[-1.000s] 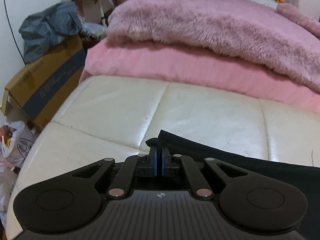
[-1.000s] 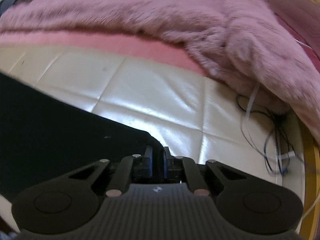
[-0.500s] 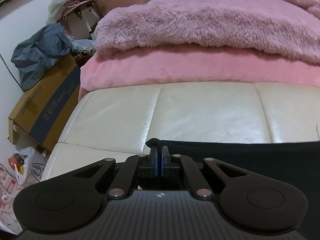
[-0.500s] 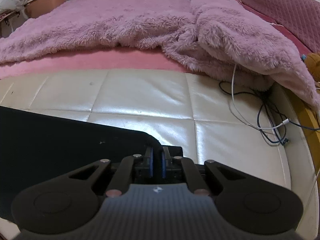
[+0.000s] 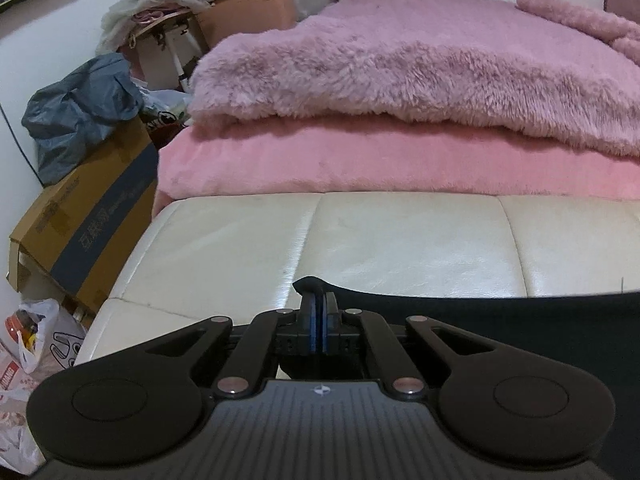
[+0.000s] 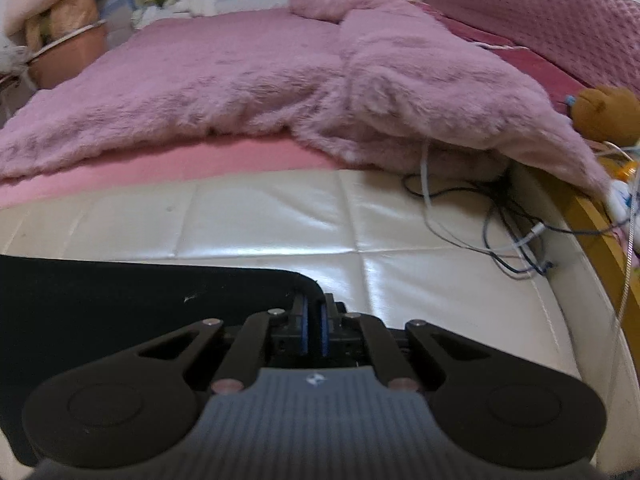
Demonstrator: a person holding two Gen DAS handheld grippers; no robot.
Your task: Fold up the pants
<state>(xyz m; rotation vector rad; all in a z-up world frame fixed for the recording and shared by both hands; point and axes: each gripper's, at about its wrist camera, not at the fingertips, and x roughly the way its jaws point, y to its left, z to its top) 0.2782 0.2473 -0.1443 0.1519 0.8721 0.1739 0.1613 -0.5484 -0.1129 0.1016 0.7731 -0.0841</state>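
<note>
Right now I have both grippers clamped on the pants (image 5: 500, 320): the left gripper (image 5: 319, 312) has its jaws pinched together on one corner of the dark cloth, and the right gripper (image 6: 314, 312) has its jaws shut on the opposite corner. Between them the top edge of the pants (image 6: 120, 300) runs taut, over the white padded bench (image 5: 400, 240) at the foot of the bed with its pink blanket (image 5: 400, 72). How the cloth hangs or lies below that edge I cannot see, so I cannot tell how many folds are already in. I judge the fold in hand is only started: the edge is gripped and stretched, and it is not yet laid over and released.

Compared with a second ago, both views have rolled level: the bench seams and the cloth edge, then slanted, now sit nearly flat across the frame. The right view has also swung to show more of the cables (image 6: 500, 220) and a brown plush toy (image 6: 608, 112).
</note>
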